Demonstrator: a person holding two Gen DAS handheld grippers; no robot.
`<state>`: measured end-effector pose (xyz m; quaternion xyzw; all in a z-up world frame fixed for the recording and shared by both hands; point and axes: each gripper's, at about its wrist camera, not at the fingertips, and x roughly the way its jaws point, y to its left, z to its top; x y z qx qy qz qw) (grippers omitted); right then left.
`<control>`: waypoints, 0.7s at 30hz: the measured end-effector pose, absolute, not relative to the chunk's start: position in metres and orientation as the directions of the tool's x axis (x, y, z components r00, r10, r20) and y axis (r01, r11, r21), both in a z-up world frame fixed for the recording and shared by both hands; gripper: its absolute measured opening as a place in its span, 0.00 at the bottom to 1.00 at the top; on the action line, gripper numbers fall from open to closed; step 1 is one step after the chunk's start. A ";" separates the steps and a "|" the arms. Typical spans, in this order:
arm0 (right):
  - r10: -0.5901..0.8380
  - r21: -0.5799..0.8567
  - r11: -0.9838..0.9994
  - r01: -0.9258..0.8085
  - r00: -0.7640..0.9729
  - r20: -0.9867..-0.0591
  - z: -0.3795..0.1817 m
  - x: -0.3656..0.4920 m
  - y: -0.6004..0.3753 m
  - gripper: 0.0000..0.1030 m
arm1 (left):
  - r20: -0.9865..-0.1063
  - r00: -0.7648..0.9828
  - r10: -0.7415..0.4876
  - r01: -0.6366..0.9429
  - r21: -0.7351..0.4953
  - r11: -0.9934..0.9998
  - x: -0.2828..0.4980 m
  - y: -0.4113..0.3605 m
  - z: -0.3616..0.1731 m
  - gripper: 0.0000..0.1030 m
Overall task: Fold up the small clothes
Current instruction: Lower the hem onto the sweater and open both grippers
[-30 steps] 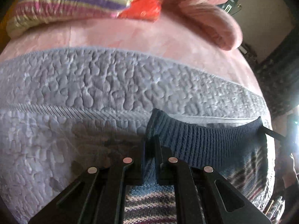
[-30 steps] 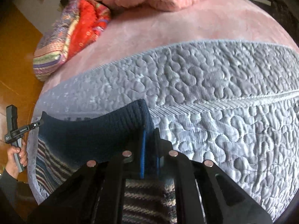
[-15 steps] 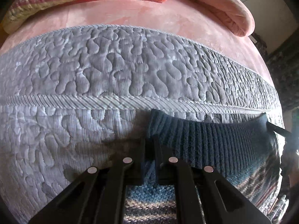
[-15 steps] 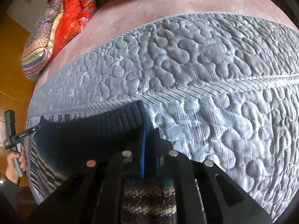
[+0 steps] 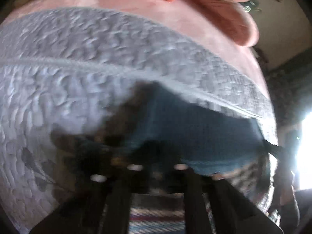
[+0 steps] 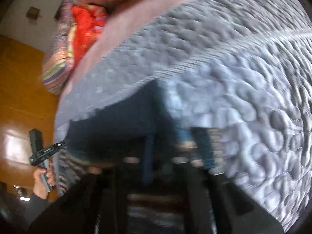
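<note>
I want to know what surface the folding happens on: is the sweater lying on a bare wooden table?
No, the sweater lies on a grey quilted blanket spread over a pink bed cover.

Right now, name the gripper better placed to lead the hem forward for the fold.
Right, marginally. Both the right gripper and left gripper are shut on the sweater hem, but the right has open quilt ahead, while the left sits at the quilt's edge. Likely both should move together.
</note>
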<state>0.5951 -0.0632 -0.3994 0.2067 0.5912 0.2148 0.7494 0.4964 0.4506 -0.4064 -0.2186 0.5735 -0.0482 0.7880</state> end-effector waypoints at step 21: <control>0.720 0.694 0.693 -0.195 0.129 -0.682 -0.361 0.469 -0.071 0.07 | -0.741 0.407 -0.535 0.030 -0.574 0.818 0.371 0.433 -0.366 0.04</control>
